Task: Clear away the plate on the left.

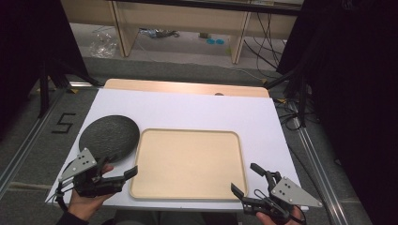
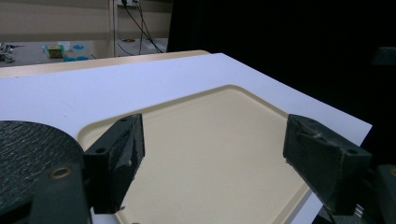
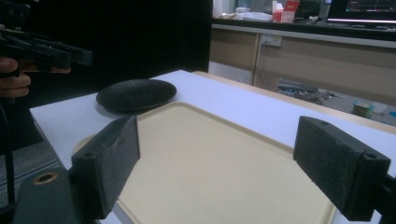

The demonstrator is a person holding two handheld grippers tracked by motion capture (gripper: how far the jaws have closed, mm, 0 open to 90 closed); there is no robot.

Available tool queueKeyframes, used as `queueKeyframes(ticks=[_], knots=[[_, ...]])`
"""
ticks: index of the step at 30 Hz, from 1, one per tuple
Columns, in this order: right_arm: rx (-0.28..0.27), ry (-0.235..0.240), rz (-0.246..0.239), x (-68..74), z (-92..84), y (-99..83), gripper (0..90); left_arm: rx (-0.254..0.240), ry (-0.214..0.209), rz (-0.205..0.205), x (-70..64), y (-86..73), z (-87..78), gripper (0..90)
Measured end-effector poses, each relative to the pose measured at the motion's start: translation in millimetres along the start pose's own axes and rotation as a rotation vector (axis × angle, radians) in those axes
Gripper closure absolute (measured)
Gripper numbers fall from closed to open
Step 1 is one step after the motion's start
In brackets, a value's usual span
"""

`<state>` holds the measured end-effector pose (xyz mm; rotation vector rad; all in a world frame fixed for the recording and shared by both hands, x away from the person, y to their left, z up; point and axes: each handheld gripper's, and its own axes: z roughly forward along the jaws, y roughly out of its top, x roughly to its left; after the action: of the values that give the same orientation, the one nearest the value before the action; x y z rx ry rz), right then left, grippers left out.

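Sitting on the white table (image 1: 187, 110) is a beige tray (image 1: 187, 164), rectangular with rounded corners and nothing in it, pretty much dead center near the person's edge. Just to its left there's a dark round plate (image 1: 109, 137) with a rough textured surface, its rim right beside the tray's left edge, maybe touching, hard to say from the high view. In the right gripper view the plate (image 3: 135, 94) lies flat beyond the tray's far corner.

Left gripper (image 1: 123, 177) is held by the person's left hand (image 1: 89, 199) at the near-left corner of the table, jaws spread wide apart and holding nothing, pointing across the tray's near-left corner. Its own view looks over the tray (image 2: 210, 154) with the plate (image 2: 28, 158) off at the left.

Right gripper (image 1: 246, 180) is at the near-right corner, jaws also wide apart and empty, aimed over the tray's near-right corner toward the plate.
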<state>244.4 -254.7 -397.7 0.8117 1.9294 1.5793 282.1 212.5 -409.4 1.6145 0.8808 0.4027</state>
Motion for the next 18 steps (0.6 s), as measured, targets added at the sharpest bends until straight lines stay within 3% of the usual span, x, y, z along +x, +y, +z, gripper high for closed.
queueKeyframes(ticks=[4, 13, 18], knots=[[0.002, 0.002, 0.011, 1.1, 0.0, 0.2, 15.8, -0.005, 0.000, 0.002, 1.6, -0.1, 0.4, 20.5], [0.005, 0.011, -0.019, 1.4, 1.1, 0.7, 15.9, 0.029, 0.055, -0.002, 10.4, -0.4, 0.4, 21.0], [0.014, 0.014, -0.011, 2.7, 0.8, 0.5, 16.0, 0.030, 0.077, -0.023, 18.8, -0.5, -1.4, 21.0]])
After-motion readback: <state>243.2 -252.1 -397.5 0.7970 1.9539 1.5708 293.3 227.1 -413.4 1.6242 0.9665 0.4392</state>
